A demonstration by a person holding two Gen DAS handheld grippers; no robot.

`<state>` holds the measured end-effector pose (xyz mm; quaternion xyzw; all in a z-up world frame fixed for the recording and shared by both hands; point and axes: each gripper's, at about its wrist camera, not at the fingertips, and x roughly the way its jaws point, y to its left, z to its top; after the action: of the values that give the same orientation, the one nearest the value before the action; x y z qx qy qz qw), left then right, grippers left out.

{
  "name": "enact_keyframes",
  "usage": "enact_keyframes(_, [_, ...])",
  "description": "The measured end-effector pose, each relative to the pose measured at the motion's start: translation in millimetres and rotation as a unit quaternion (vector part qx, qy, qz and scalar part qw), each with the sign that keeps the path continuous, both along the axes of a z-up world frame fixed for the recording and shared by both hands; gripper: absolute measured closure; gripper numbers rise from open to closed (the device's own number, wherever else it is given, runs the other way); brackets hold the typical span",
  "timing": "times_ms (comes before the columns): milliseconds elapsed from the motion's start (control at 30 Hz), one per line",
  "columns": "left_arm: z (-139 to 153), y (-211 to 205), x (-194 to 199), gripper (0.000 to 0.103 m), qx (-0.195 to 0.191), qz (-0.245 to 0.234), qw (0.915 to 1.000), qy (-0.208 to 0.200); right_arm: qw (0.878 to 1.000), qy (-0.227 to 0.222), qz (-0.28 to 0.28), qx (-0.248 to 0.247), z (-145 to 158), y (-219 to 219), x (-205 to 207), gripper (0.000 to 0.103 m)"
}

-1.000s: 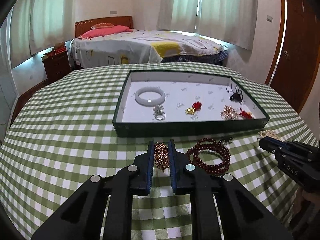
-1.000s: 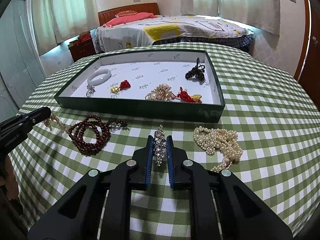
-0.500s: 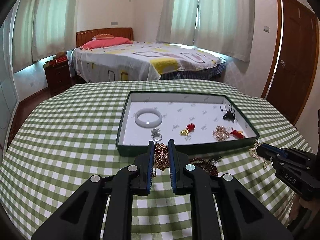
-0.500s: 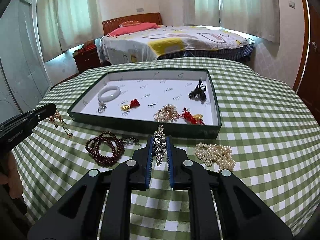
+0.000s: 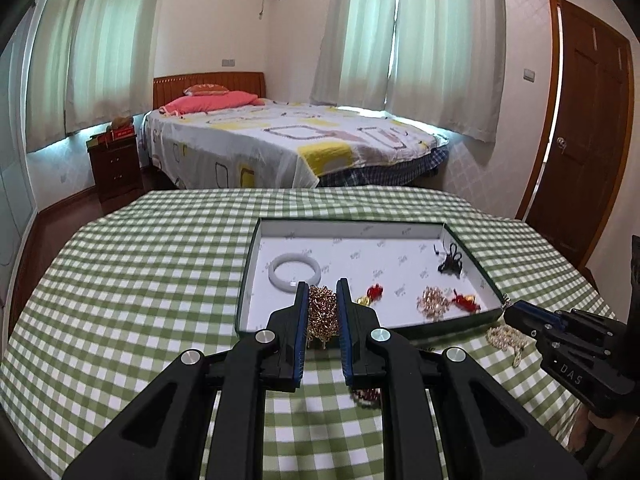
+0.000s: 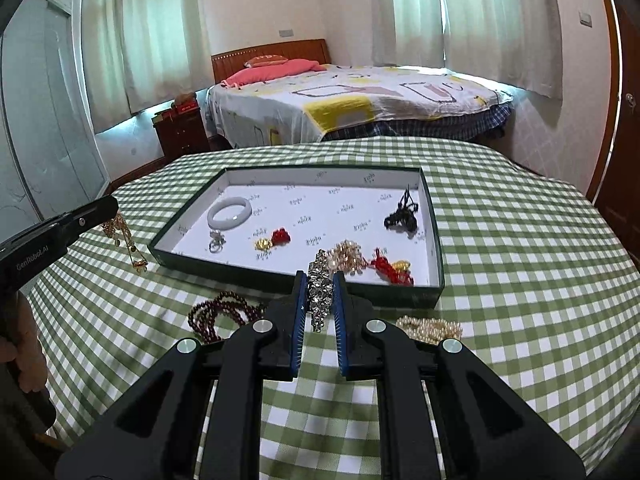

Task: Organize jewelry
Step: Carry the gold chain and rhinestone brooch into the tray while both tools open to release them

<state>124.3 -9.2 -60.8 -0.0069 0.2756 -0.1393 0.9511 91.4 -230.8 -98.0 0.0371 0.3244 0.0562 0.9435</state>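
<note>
My left gripper (image 5: 322, 288) is shut on a gold chain (image 5: 322, 314) and holds it in the air before the near wall of the green tray (image 5: 245, 280). In the right wrist view the left gripper (image 6: 108, 206) shows at the left with the chain (image 6: 124, 238) dangling. My right gripper (image 6: 320, 278) is shut on a rhinestone bracelet (image 6: 320, 296), raised above the tablecloth near the tray (image 6: 436, 264). The tray holds a white bangle (image 6: 229, 213), a ring (image 6: 216, 240), red-and-gold pieces (image 6: 274, 239), a black piece (image 6: 401, 216) and a pale bead cluster (image 6: 347, 255).
A dark red bead necklace (image 6: 218, 314) and a pearl strand (image 6: 432, 326) lie on the green checked tablecloth (image 6: 520, 264) in front of the tray. The right gripper's body (image 5: 576, 344) shows at the right of the left wrist view. A bed and a door stand behind.
Both grippers have risen from the tablecloth with their pieces still held; the view has tipped up, so the tray and table sit lower in frame.
</note>
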Motion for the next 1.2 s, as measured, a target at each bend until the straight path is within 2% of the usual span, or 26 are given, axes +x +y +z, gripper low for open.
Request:
enact_keyframes(500, [15, -21, 29, 0.088, 0.002, -0.018, 0.9995, -0.027, 1.0, -0.03, 0.0, -0.008, 24, -3, 35, 0.09])
enact_keyframes(967, [32, -59, 81, 0.088, -0.01, -0.031, 0.9978, -0.058, 0.997, -0.078, -0.005, -0.021, 50, -12, 92, 0.09])
enact_keyframes(1067, [29, -70, 96, 0.088, -0.014, -0.035, 0.9978, -0.054, 0.997, -0.074, -0.004, -0.021, 44, -15, 107, 0.09])
enact_keyframes(1200, [6, -83, 115, 0.088, 0.0, -0.04, 0.9989, -0.026, 0.999, -0.041, -0.001, -0.015, 19, -19, 128, 0.09])
